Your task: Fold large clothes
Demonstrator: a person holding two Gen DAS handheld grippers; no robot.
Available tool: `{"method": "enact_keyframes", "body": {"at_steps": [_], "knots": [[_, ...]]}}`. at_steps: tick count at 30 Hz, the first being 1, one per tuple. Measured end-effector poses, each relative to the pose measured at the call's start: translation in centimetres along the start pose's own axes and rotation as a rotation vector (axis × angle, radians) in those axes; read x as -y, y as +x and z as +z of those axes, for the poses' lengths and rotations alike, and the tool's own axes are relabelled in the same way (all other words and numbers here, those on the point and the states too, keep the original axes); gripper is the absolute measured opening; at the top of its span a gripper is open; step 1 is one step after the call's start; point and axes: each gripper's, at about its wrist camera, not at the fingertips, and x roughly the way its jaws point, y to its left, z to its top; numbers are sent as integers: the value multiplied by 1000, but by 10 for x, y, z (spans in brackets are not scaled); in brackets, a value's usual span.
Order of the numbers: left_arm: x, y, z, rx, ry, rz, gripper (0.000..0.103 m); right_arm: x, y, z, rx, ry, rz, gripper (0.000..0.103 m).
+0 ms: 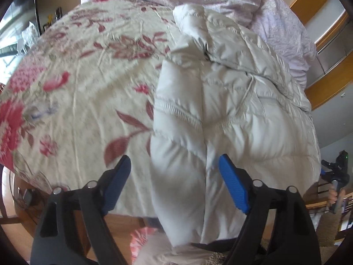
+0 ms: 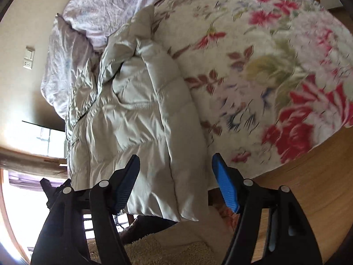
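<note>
With both grippers' fingers apart and holding nothing, left gripper (image 1: 174, 176) and right gripper (image 2: 175, 172), the puffy jacket (image 1: 220, 101) overhanging the bed (image 1: 88, 70) may slide off or spring unfolded.

A floral bedspread (image 1: 83, 84) is spread over the bed, wood floor (image 2: 308, 198) and bright window (image 2: 44, 137) seen alongside.

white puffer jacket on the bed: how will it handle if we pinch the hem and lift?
The puffer jacket will probably sag and unfold: it already lies in soft, creased folds. Quilted puffy panels suggest it is light for its bulk. The shell looks smooth and shiny, so a shallow pinch may slip.
</note>
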Motion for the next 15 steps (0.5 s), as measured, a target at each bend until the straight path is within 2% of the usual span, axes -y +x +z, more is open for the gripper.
{"method": "enact_keyframes", "body": {"at_steps": [4,7,15], "knots": [[-9,3,-10,-25,-58,-70,74,6,9,-4,-25,19,56,67],[-13,0,-16,-15,-78,-103,72,5,13,-8,-27,16,94,67],[-19,-4,-35,-30,-141,-220,61,11,21,-24,-59,46,221,58]]}}
